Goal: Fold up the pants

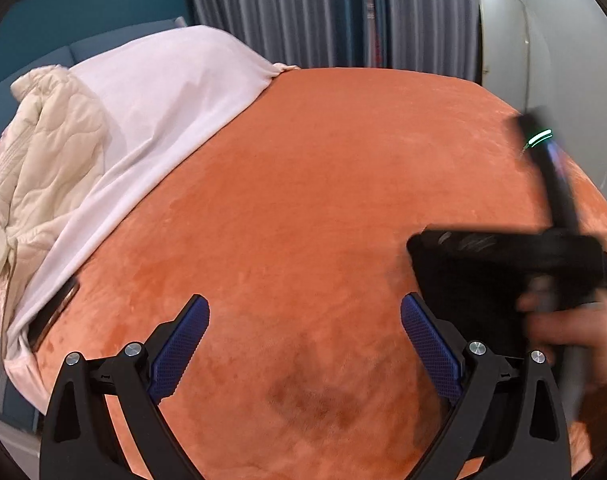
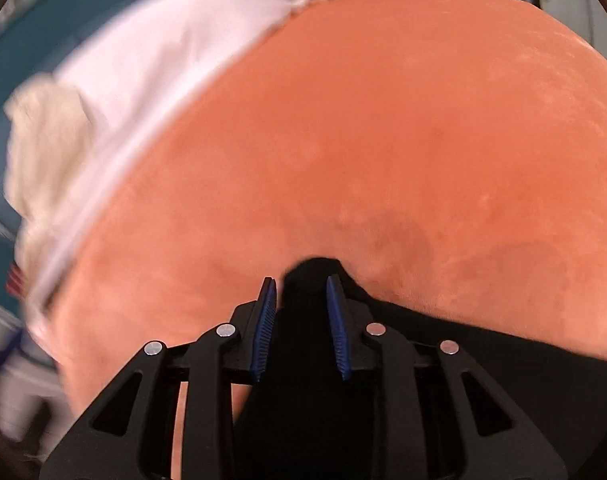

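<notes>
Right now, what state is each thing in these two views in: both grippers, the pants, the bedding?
left gripper: jaws wide open, empty, over the orange blanket.
right gripper: jaws closed on the black pants.
black pants: bunched between the jaws, not yet laid flat.
orange blanket: spread smooth.
white sheet: draped at the blanket's left edge.
beige quilted cover: crumpled in a heap.

pants [image 2: 315, 360] | black, bunched | a fold pinched in the right gripper [image 2: 301, 292] — trailing right over orange bed cover

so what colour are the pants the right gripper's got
Black, plain as far as shows. The pants sit between the right gripper's fingers, clearest in the right wrist view.
</notes>
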Demonstrator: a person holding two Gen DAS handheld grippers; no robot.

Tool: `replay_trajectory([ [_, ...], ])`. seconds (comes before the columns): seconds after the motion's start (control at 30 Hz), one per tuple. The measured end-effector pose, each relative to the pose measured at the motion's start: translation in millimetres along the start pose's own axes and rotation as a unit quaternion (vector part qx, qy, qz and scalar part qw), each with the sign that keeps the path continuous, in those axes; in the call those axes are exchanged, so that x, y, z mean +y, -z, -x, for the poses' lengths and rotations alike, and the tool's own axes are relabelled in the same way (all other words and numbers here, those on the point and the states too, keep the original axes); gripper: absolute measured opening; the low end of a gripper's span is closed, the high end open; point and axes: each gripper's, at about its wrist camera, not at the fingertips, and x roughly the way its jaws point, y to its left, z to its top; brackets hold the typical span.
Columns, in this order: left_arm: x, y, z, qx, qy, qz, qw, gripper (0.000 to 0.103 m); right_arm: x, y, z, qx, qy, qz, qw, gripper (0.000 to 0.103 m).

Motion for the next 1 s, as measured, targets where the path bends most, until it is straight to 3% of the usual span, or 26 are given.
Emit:
replay_trajectory([
  [0.03,-1,-1,2,-0.005,0.004,-0.003,1.0,0.095,1,10,32,-0.03,-0.009,0.004,1.0,0.024],
  [0.1,-4,1,6,-0.011,0.02,-0.015,0.9996,0.095,-15,31,82,-0.076,0.026,0.006,0.997,0.024],
  [0.2,-27,3,9,-0.012,0.053,-0.027,0.9982,0.095,-87,75,131,-0.086,0.107,-0.069,0.988,0.024],
  [0.23,-38,4,8,-0.01,0.062,-0.031,0.9975,0.095,-119,92,136,-0.07,0.162,-0.093,0.98,0.008],
  [0.27,-47,5,7,-0.006,0.067,-0.034,0.9972,0.095,-139,104,141,-0.068,0.167,-0.109,0.978,0.0],
  [0.3,-61,8,7,-0.001,0.077,-0.038,0.9963,0.095,-167,127,168,-0.097,0.095,-0.18,0.974,0.0],
  [0.33,-68,11,7,0.002,0.084,-0.041,0.9956,0.095,-171,136,185,-0.112,0.079,-0.212,0.968,0.0],
  [0.4,-85,19,8,0.01,0.092,-0.052,0.9944,0.095,-154,154,226,-0.153,0.115,-0.185,0.964,0.005],
  [0.47,-100,28,7,0.018,0.093,-0.064,0.9934,0.095,-142,168,245,-0.161,0.128,-0.147,0.968,0.007],
  [0.57,-120,43,-6,0.046,0.083,-0.083,0.992,0.095,-141,186,252,-0.13,0.094,-0.13,0.978,0.009],
  [0.67,-132,54,-13,0.065,0.074,-0.088,0.9913,0.096,-119,199,233,-0.101,0.142,-0.058,0.983,0.017],
  [0.8,-134,56,-16,0.066,0.061,-0.087,0.9922,0.097,-109,188,229,-0.11,0.119,-0.029,0.986,0.049],
  [0.9,-137,54,-20,0.073,0.055,-0.083,0.9923,0.098,-115,172,217,-0.106,0.124,-0.021,0.986,0.053],
  [0.97,-137,53,-22,0.077,0.052,-0.078,0.9926,0.098,-119,166,199,-0.095,0.123,-0.029,0.987,0.05],
  [1.0,-135,50,-23,0.078,0.051,-0.077,0.9927,0.098,-120,159,200,-0.097,0.109,-0.034,0.989,0.024],
])
